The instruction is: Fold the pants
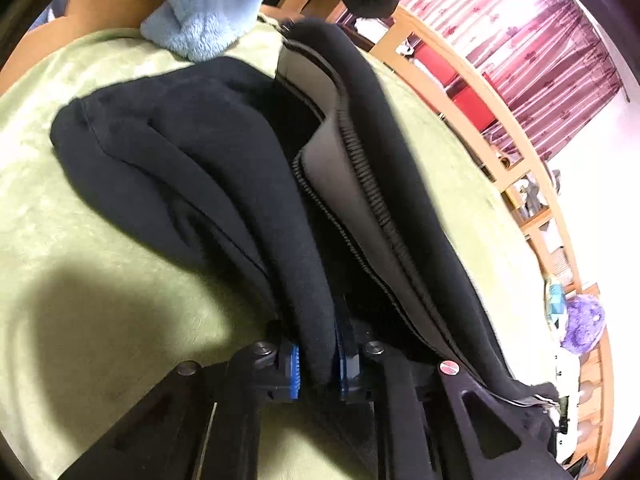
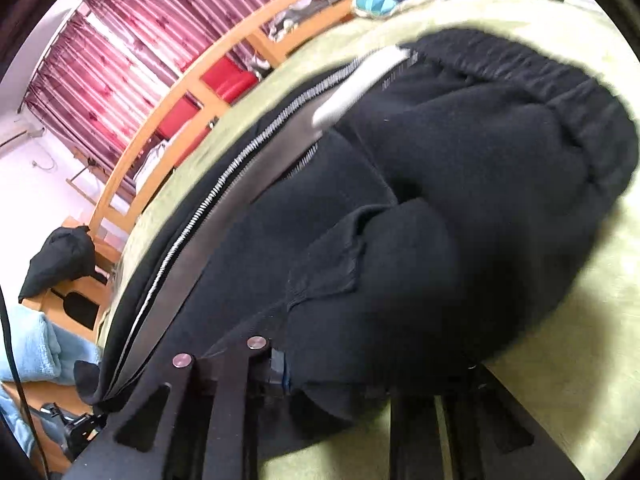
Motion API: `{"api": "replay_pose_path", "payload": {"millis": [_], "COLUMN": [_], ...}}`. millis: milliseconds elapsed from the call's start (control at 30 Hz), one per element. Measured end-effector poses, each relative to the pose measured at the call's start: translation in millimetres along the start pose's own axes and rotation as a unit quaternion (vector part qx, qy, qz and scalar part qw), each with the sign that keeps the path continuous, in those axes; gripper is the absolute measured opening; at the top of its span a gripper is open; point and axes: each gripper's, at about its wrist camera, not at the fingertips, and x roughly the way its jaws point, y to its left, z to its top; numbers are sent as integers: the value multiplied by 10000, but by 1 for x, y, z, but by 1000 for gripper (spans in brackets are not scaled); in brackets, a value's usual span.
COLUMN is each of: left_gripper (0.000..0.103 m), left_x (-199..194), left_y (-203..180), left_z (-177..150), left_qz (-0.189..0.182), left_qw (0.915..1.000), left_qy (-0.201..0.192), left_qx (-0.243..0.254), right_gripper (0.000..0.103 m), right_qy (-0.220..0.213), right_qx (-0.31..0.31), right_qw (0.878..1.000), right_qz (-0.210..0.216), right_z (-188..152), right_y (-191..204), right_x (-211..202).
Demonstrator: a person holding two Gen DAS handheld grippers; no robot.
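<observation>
Right wrist view: black pants [image 2: 440, 200] bunched on a pale green blanket [image 2: 580, 320].

The right gripper [image 2: 316, 376] clamps a thick fold of the pants at their near edge. The elastic waistband [image 2: 560, 92] lies at the pants' far side. A zipper-edged dark strip [image 2: 208, 200] runs along their left, with the wooden rail [image 2: 192, 84] and red curtain [image 2: 140, 32] beyond.

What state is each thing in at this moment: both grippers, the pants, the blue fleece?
left gripper: shut on the pants, fabric between its fingers.
right gripper: pants cover its fingers; grip unclear.
pants: bunched, partly lifted off the green blanket.
blue fleece: crumpled at the blanket's far edge.
</observation>
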Motion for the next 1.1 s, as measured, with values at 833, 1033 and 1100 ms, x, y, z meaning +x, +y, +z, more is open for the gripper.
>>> {"api": "replay_pose_path", "payload": {"millis": [833,1033,1100], "left_gripper": [10,26,45], "left_x": [-178,-176,-198], "left_y": [91,95,100], "left_z": [-144,-133,-130], "left_qz": [-107,97,203], "left_qw": [9991,9962,9972], "left_qy": [401,845,597], "left_qx": [73,201,410], "right_gripper": [19,38,41], "right_qy": [105,551,423], "right_qx": [-393,-617,-905], "right_qw": [9988,9950,9926], "right_qz": [-261,-562,-693], "right_z": [-49,-63,-68], "right_y": [-72,-76,-68], "right_x": [-194,-184,-196]}}
